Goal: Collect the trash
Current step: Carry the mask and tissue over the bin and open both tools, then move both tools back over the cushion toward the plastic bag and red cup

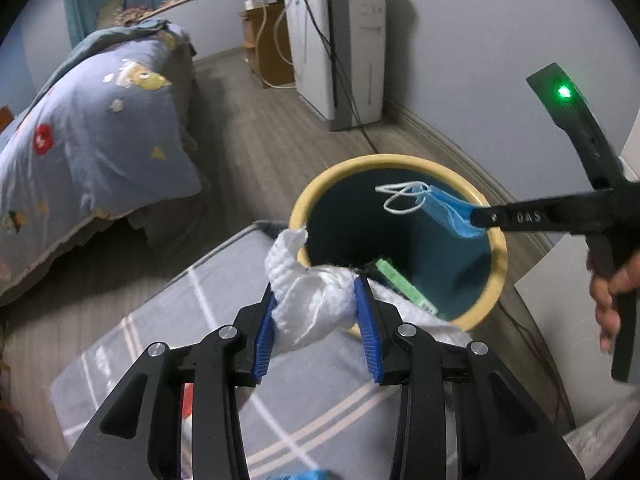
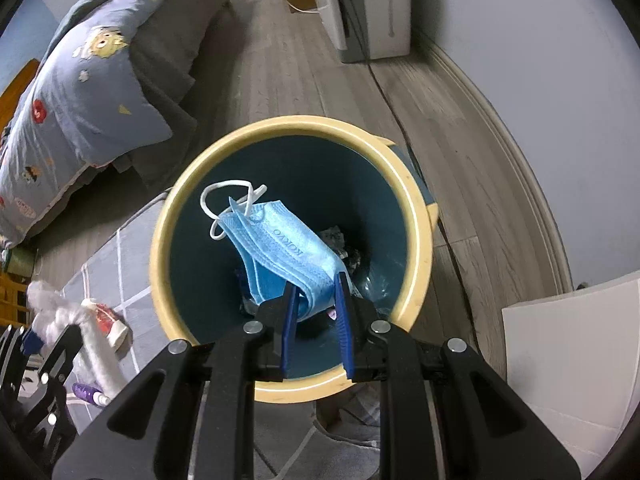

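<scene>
Mask (image 2: 280, 248) in right claw (image 2: 316, 284) hides bin (image 2: 160, 240) contents

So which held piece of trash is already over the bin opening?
The blue face mask in the right gripper; the left gripper's white tissue wad sits at the rim.

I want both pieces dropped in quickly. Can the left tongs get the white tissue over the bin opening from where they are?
Probably yes. The left tongs hold the white tissue right at the bin rim. The right tongs, holding the blue mask, sit at the opposite side of the opening, leaving the near side free.
</scene>
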Demonstrator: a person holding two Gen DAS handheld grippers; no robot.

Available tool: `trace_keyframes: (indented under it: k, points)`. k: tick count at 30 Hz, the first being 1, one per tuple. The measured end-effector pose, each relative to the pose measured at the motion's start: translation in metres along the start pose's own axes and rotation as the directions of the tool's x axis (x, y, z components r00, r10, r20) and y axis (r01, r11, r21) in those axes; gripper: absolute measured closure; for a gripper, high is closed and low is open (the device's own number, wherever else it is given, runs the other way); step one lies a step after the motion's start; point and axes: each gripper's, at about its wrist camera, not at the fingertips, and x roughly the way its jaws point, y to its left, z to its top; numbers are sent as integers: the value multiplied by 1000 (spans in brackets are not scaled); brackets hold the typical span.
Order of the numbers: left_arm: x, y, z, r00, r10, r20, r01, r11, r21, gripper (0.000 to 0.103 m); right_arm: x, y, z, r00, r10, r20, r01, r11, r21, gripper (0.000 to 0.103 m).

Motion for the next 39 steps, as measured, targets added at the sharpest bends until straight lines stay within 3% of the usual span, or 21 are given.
trace_keyframes:
  k: [9, 12, 14, 20, 22, 24, 34, 39]
  points:
    - [56, -27, 3, 998, 11, -60, -11, 1000, -5, 64, 7, -9, -1, 1000, 10, -27, -9, 1000, 18, 85]
    - [61, -27, 3, 998, 13, -55, -15, 1000, -26, 47, 7, -10, 1, 1000, 16, -17, -16, 1000, 15, 82]
    - [58, -26, 3, 999, 28, -37, -29, 999, -28, 23, 6, -11, 2, 1000, 8, -7, -8, 1000, 15, 70]
    - [48, -16, -1, 999, 31, -22, -32, 998, -59, 9, 3, -14, 3, 1000, -4, 13, 4, 999, 40, 33]
    - [43, -15, -4, 999, 46, -15, -47, 998, -50, 7, 0, -13, 4, 1000, -12, 27, 11, 999, 40, 12]
    - [35, -13, -9, 998, 64, -13, -65, 997, -39, 7, -5, -10, 5, 998, -27, 49, 25, 999, 38, 6]
    - [-14, 29, -40, 995, 99, -9, -100, 991, -85, 6, -10, 15, 4, 999, -13, 48, 13, 1000, -1, 6]
    - [-47, 70, -55, 985, 170, -9, -170, 979, -112, 6, -14, 48, 2, 998, -3, 58, 7, 998, -68, 6]
